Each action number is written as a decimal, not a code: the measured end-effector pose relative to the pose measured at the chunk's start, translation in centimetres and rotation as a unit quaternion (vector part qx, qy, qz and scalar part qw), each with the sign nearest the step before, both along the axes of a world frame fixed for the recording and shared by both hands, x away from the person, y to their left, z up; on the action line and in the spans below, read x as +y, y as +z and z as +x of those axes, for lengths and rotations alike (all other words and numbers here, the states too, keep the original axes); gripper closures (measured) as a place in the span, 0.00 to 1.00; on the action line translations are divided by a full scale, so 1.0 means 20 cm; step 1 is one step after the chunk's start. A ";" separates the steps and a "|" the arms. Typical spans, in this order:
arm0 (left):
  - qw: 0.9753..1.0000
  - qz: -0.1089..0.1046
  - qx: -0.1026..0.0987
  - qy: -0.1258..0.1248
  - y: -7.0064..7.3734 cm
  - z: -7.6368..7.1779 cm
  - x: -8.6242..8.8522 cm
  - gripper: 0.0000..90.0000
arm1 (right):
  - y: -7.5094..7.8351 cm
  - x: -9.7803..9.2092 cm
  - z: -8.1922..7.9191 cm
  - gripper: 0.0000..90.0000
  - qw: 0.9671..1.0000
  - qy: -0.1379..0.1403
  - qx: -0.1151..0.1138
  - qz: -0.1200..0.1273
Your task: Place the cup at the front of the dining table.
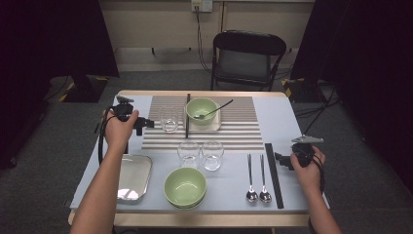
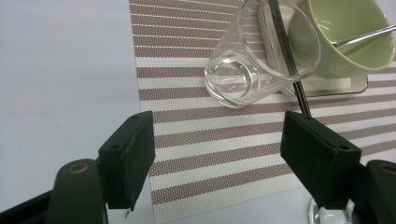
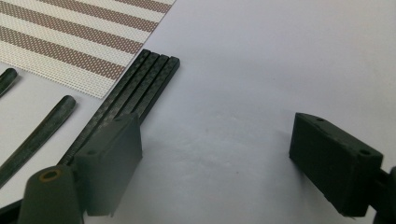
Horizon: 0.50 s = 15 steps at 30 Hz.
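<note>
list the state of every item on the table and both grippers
left gripper: open, holding nothing
right gripper: open, holding nothing
glass on the mat: upright, empty
two front glasses: upright, empty
far bowl: upright, spoon inside
near bowl: upright, empty
metal tray: flat, empty
two spoons: lying side by side
chopsticks: lying flat, bundled

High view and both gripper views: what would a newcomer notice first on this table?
Probably the two pale green ceramic bowls: one near the front edge, the other on the brown-and-white striped placemat with a dark-handled spoon inside. Next, the open left gripper facing a clear drinking glass on the placemat. The open right gripper hovers beside a bundle of black chopsticks.
</note>
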<state>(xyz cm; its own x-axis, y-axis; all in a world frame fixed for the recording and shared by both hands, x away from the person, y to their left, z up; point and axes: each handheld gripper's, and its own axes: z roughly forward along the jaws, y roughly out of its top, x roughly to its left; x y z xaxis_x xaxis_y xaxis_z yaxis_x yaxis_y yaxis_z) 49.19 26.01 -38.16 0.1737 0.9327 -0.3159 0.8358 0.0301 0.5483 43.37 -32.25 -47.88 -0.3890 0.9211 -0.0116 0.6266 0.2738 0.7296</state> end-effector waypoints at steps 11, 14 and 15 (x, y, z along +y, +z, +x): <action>1.000 -0.001 0.004 -0.014 0.01 -0.03 -0.02 0.29 | 0.00 0.00 0.00 0.18 1.000 0.000 0.000 0.000; 1.000 -0.002 0.001 -0.016 0.01 -0.03 -0.02 0.29 | 0.00 0.00 0.00 0.18 1.000 0.000 0.000 0.000; 1.000 0.002 0.000 -0.017 0.02 -0.03 -0.01 0.29 | 0.00 0.00 0.00 0.18 1.000 0.000 0.000 0.000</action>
<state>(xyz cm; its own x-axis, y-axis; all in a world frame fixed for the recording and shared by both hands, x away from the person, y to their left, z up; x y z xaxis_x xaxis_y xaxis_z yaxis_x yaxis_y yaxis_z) 48.51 25.74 -37.84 0.2052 0.9276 -0.3121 0.8363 -0.0005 0.5483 43.37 -32.25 -47.88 -0.3895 0.9209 -0.0124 0.6261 0.2747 0.7298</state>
